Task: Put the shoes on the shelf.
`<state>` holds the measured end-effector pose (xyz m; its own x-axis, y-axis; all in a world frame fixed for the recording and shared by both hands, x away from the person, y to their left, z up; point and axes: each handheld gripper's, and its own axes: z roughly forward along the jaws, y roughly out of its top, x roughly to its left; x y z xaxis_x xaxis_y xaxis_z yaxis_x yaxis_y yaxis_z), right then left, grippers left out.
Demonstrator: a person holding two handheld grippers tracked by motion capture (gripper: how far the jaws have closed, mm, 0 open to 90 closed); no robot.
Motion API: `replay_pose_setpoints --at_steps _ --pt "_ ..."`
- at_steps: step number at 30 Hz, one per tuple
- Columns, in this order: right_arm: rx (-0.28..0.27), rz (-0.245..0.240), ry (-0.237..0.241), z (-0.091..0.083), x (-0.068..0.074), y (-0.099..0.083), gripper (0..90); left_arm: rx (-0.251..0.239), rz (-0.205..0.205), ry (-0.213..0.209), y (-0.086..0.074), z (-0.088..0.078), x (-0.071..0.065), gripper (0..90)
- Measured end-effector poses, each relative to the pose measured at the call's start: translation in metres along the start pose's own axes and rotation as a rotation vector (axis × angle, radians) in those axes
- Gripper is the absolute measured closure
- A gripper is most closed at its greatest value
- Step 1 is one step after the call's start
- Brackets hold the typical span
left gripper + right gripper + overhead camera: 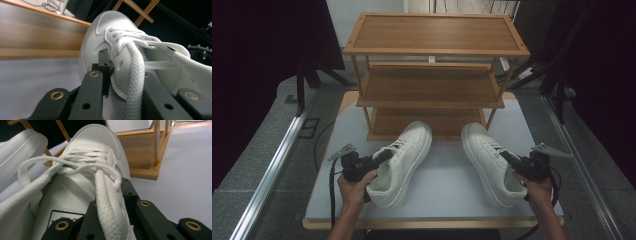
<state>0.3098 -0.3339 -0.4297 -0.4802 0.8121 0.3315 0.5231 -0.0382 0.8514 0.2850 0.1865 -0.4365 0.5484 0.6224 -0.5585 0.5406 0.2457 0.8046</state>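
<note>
- A white lace (136, 75) lay nearest, across my left gripper (379, 159), clamped on the left sneaker's (404, 160) side wall.
- My right gripper (511, 159) pinched the right sneaker's (487, 160) collar.
- Both sneakers sat before the wooden shoe rack (432, 75).

A pale grey worktop (447, 185) with a light wooden front edge carries everything here. At its far end stands a three-tier wooden shelf rack (432, 85), its boards bare. In front of the rack two white sneakers sit on the worktop, toes pointing toward it: the left sneaker (404, 160) angled to the right, the right sneaker (487, 160) angled to the left, well apart.
</note>
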Motion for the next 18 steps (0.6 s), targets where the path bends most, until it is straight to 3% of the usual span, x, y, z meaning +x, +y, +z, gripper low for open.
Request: replay_pose_setpoints --at_steps 12,18 --pt "-0.076 0.032 0.062 -0.017 0.018 0.010 83.8 -0.063 -0.029 -0.054 0.014 -0.010 -0.010 81.9" --pt "-0.119 0.046 0.099 -0.025 0.029 0.026 83.8 -0.087 -0.013 -0.072 0.027 -0.014 -0.019 81.8"
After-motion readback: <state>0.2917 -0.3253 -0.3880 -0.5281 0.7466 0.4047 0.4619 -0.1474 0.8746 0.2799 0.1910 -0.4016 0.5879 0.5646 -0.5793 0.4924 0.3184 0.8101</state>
